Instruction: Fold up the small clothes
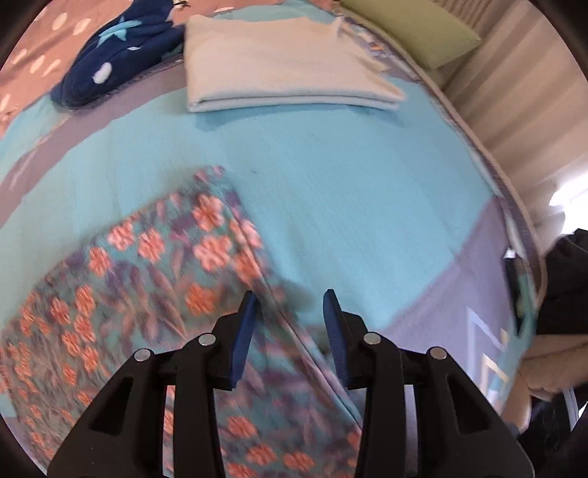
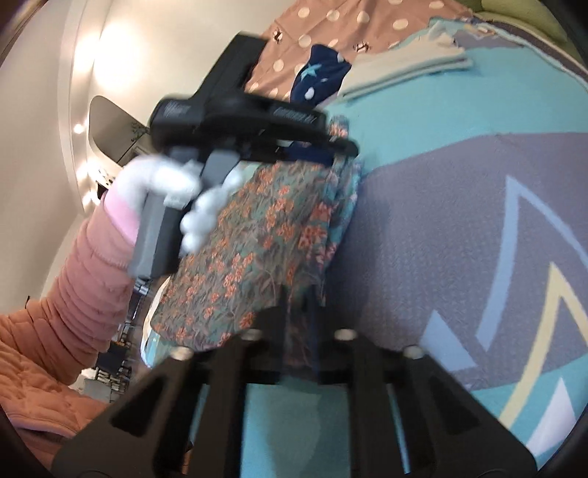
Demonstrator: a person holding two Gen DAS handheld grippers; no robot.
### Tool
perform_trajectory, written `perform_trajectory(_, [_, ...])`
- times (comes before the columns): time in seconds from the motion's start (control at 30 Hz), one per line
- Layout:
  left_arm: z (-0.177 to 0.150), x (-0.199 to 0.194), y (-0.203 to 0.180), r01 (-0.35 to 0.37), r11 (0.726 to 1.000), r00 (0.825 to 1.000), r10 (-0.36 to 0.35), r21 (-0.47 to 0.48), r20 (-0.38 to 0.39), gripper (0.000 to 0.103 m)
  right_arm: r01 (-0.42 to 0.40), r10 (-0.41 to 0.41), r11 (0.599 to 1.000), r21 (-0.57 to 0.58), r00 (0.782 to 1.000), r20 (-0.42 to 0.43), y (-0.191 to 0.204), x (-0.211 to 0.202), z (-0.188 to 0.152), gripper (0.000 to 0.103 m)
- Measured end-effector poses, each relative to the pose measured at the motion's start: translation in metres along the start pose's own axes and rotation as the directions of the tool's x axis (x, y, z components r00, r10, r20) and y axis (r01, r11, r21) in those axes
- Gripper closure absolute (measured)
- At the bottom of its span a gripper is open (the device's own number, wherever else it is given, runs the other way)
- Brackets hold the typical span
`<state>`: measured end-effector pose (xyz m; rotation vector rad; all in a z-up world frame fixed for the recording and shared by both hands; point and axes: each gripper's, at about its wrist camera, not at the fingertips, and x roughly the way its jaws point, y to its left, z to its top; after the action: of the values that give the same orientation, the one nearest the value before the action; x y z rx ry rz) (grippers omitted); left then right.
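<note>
A: Where is the garment right now?

B: The floral garment (image 1: 147, 279) lies on the turquoise and lavender bedspread (image 1: 349, 191), at the near left of the left wrist view. It is blurred. One edge of it runs down between the fingers of the left gripper (image 1: 290, 312).

A: Is the left gripper holding it?

B: Its blue-padded fingers (image 1: 244, 331) stand wide apart, with the cloth's hem passing through the gap. I cannot tell whether either pad touches the fabric.

A: And the right gripper?

B: In the right wrist view, the right gripper (image 2: 299, 312) has its fingers close together on a fold of the floral garment (image 2: 250, 235), which rises from them toward the left gripper (image 2: 253, 121) farther off. The fingertips themselves are dark and blurred against the cloth.

A: Who is holding the left one?

B: A hand in a white glove (image 2: 176, 184) grips its grey handle, with a pink ribbed sleeve (image 2: 92, 279) behind it.

A: Anything else on the bed?

B: At the far side, a folded pale cream cloth (image 1: 279, 62) lies flat. Just left of it sits a navy garment with stars and white spots (image 1: 117, 55). A green pillow (image 1: 415, 29) lies at the far right, and a brown dotted sheet (image 1: 36, 55) at the far left.
</note>
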<state>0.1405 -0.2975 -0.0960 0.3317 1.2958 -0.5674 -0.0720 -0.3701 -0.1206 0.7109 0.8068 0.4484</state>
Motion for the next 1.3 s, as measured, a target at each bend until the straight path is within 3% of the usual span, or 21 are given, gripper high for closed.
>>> perform_trajectory(0.1, [0.012, 0.004, 0.007, -0.036, 0.999, 0.999, 0.036, -0.032, 0.022, 0.068, -0.035, 0.035, 0.999, -0.003, 0.999, 0.025, 0.002, -0.013, -0.006, 0.100])
perform_trajectory(0.17, [0.017, 0.003, 0.010, -0.026, 0.999, 0.998, 0.027, -0.029, 0.050, 0.102, -0.058, 0.058, 0.998, 0.007, 0.998, 0.029, 0.003, -0.020, -0.010, 0.100])
perform_trajectory(0.2, [0.018, 0.001, 0.011, -0.006, 1.000, 0.999, 0.008, -0.031, 0.053, 0.102, -0.070, 0.069, 0.997, 0.019, 0.997, 0.025, 0.002, -0.023, -0.014, 0.100])
perform_trajectory(0.3, [0.008, -0.014, 0.007, 0.108, 0.993, 0.992, -0.105, -0.041, 0.067, 0.102, -0.105, 0.105, 0.993, 0.053, 0.994, 0.002, -0.002, -0.031, -0.023, 0.100])
perform_trajectory(0.33, [0.005, -0.018, 0.002, 0.123, 0.992, 0.990, -0.121, -0.026, 0.076, 0.102, -0.075, 0.076, 0.996, 0.058, 0.997, -0.010, -0.007, -0.035, -0.029, 0.100])
perform_trajectory(0.4, [0.006, -0.017, -0.010, 0.060, 0.998, 0.993, -0.062, 0.017, 0.105, 0.102, -0.004, 0.007, 0.996, 0.086, 0.999, -0.035, -0.017, -0.034, -0.036, 0.102])
perform_trajectory(0.5, [0.014, -0.010, 0.001, -0.049, 0.999, 0.986, 0.049, -0.002, 0.157, 0.102, 0.016, -0.010, 0.989, 0.147, 0.999, -0.040, -0.032, -0.038, -0.042, 0.101])
perform_trajectory(0.57, [0.018, -0.007, 0.011, -0.048, 0.998, 0.985, 0.053, -0.037, 0.161, 0.102, -0.055, 0.055, 0.989, 0.140, 0.998, 0.001, -0.026, -0.047, -0.042, 0.100])
perform_trajectory(0.63, [0.020, -0.003, 0.018, -0.036, 0.998, 0.988, 0.043, -0.048, 0.152, 0.102, -0.080, 0.078, 0.992, 0.098, 0.997, 0.026, -0.015, -0.053, -0.040, 0.082])
perform_trajectory(0.7, [0.021, -0.002, 0.015, -0.031, 0.999, 0.989, 0.035, -0.026, 0.146, 0.102, -0.069, 0.067, 0.996, 0.064, 0.997, 0.027, -0.008, -0.049, -0.035, 0.074])
perform_trajectory(0.83, [0.018, -0.010, 0.006, -0.037, 0.999, 0.987, 0.033, 0.020, 0.158, 0.096, -0.067, 0.068, 0.996, 0.062, 0.998, -0.003, -0.010, -0.026, -0.019, 0.072])
perform_trajectory(0.9, [0.016, -0.013, 0.004, -0.037, 0.999, 0.985, 0.031, 0.033, 0.171, 0.087, -0.055, 0.058, 0.994, 0.099, 0.998, -0.030, -0.020, -0.007, -0.012, 0.073])
perform_trajectory(0.93, [0.016, -0.015, 0.005, -0.035, 0.999, 0.984, 0.028, 0.035, 0.176, 0.082, -0.041, 0.046, 0.993, 0.107, 0.998, -0.046, -0.024, -0.003, -0.013, 0.094])
perform_trajectory(0.97, [0.015, -0.016, 0.005, -0.035, 0.999, 0.984, 0.028, 0.034, 0.178, 0.081, -0.021, 0.029, 0.994, 0.107, 0.997, -0.073, -0.025, 0.001, -0.015, 0.096])
perform_trajectory(1.07, [0.016, -0.021, 0.018, -0.044, 0.999, 0.982, 0.041, 0.012, 0.186, 0.080, 0.013, -0.006, 0.997, 0.077, 0.996, -0.084, -0.027, -0.012, -0.026, 0.097])
perform_trajectory(1.2, [0.013, -0.033, 0.047, -0.042, 0.998, 0.976, 0.051, -0.046, 0.213, 0.080, 0.013, 0.000, 0.991, 0.134, 0.995, -0.100, -0.040, -0.023, -0.034, 0.101])
perform_trajectory(1.27, [0.005, -0.041, 0.060, -0.030, 0.998, 0.975, 0.042, -0.057, 0.219, 0.078, -0.027, 0.042, 0.984, 0.176, 0.996, -0.081, -0.044, -0.031, -0.035, 0.095])
perform_trajectory(1.3, [0.000, -0.044, 0.065, -0.028, 0.998, 0.974, 0.040, -0.056, 0.221, 0.076, -0.057, 0.070, 0.981, 0.184, 0.995, -0.066, -0.043, -0.035, -0.036, 0.086])
